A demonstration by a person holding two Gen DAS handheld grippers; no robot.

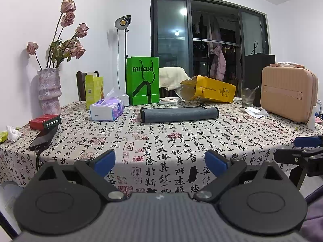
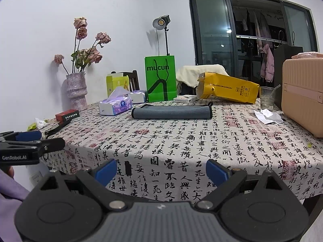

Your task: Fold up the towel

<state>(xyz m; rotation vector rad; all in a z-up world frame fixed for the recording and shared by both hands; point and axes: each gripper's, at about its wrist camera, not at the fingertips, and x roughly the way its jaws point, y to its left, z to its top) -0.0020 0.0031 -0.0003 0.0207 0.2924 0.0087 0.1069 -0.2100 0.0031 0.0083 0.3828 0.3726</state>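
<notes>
Currently both grippers hover near the table's front edge, holding nothing: left gripper (image 1: 160,162) jaws wide apart, right gripper (image 2: 161,170) jaws wide apart too. Grey towel (image 1: 179,114) lies folded into a long narrow strip on the patterned tablecloth (image 1: 181,141), well apart from both grippers, just in front of the green bag (image 1: 142,80), with the tissue pack (image 1: 106,110) at its left.
</notes>
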